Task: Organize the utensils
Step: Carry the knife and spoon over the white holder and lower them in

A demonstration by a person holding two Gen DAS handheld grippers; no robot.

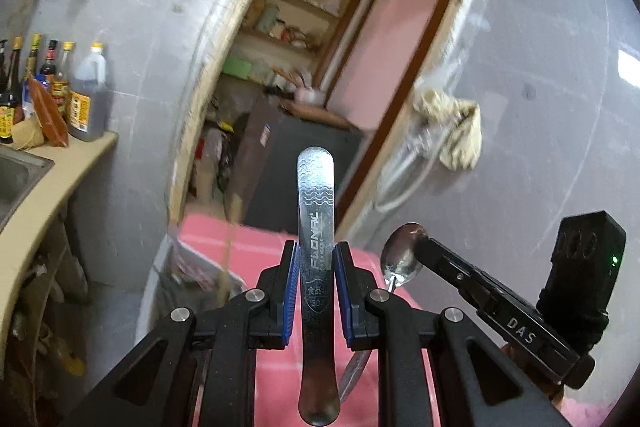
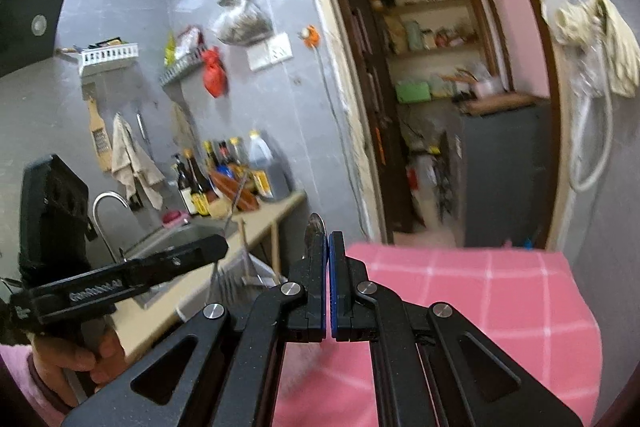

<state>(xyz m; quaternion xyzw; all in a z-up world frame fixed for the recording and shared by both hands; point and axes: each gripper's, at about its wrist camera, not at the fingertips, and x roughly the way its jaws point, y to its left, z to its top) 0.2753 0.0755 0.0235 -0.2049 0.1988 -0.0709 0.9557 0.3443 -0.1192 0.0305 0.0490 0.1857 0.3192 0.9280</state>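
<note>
My left gripper [image 1: 316, 255] is shut on a flat steel utensil handle [image 1: 316, 179] with a wave pattern and lettering; the handle points up and away, and its working end is hidden below the jaws. My right gripper [image 1: 420, 243] comes in from the right, shut on the bowl of a steel spoon [image 1: 400, 257]. In the right wrist view only the spoon's rim [image 2: 314, 227] shows above the closed blue pads [image 2: 322, 291] of the right gripper [image 2: 328, 247]. The left gripper [image 2: 216, 247] shows there side-on at the left, in a person's hand [image 2: 76, 359].
A pink checked cloth [image 2: 480, 307] covers the table under both grippers. To the left run a beige counter [image 1: 48, 187], a steel sink [image 2: 176, 235] with a tap, and several sauce bottles [image 1: 86, 99]. An open doorway [image 2: 440, 107] leads to a storeroom ahead.
</note>
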